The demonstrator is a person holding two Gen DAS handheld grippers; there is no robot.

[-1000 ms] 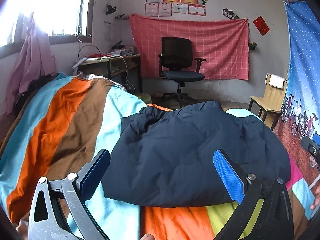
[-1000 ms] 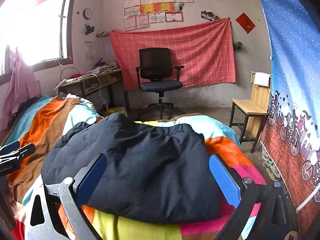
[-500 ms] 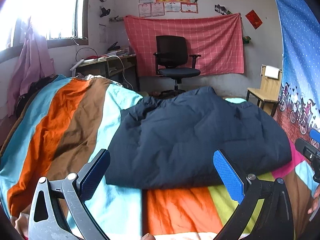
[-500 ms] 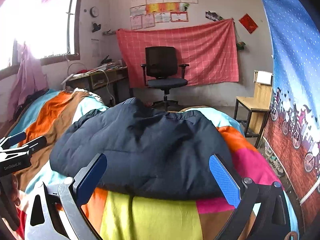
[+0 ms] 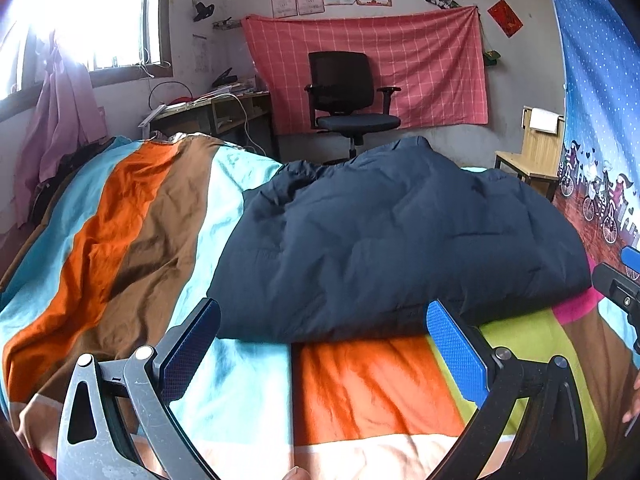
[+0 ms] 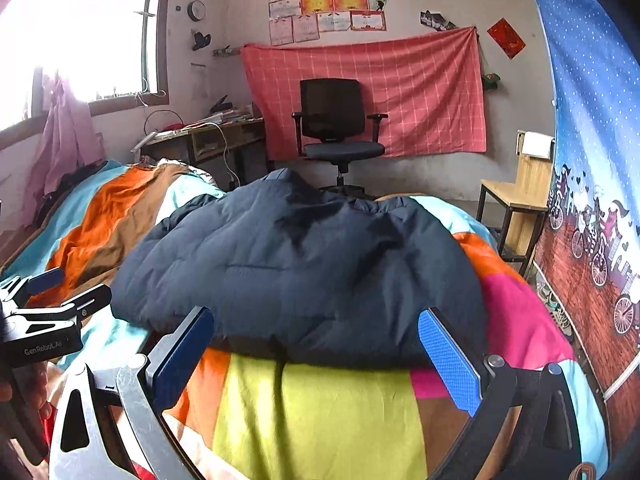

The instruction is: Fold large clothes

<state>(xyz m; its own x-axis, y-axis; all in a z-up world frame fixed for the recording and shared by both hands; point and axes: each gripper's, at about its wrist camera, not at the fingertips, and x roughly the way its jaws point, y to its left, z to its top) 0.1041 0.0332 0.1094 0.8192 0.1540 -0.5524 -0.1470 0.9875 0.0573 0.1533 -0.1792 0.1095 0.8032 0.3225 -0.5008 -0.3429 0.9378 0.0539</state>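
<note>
A dark navy padded jacket point(image 5: 392, 236) lies folded in a thick bundle on the striped bedspread point(image 5: 132, 240). It also shows in the right wrist view point(image 6: 304, 272). My left gripper point(image 5: 320, 344) is open and empty, a little short of the jacket's near edge. My right gripper point(image 6: 316, 344) is open and empty, just before the jacket's near edge, above the lime stripe point(image 6: 320, 408). Each gripper shows at the edge of the other's view, the right one point(image 5: 620, 284) and the left one point(image 6: 44, 312).
A black office chair point(image 5: 348, 100) stands beyond the bed before a red checked cloth point(image 5: 420, 68). A cluttered desk point(image 5: 208, 108) is at the back left. A wooden chair point(image 5: 532, 148) and a blue patterned curtain point(image 5: 600, 120) are at the right.
Both grippers have drawn back from the jacket toward the bed's near side, so more bedspread shows in front of it. The jacket lies still. Both stay open.
</note>
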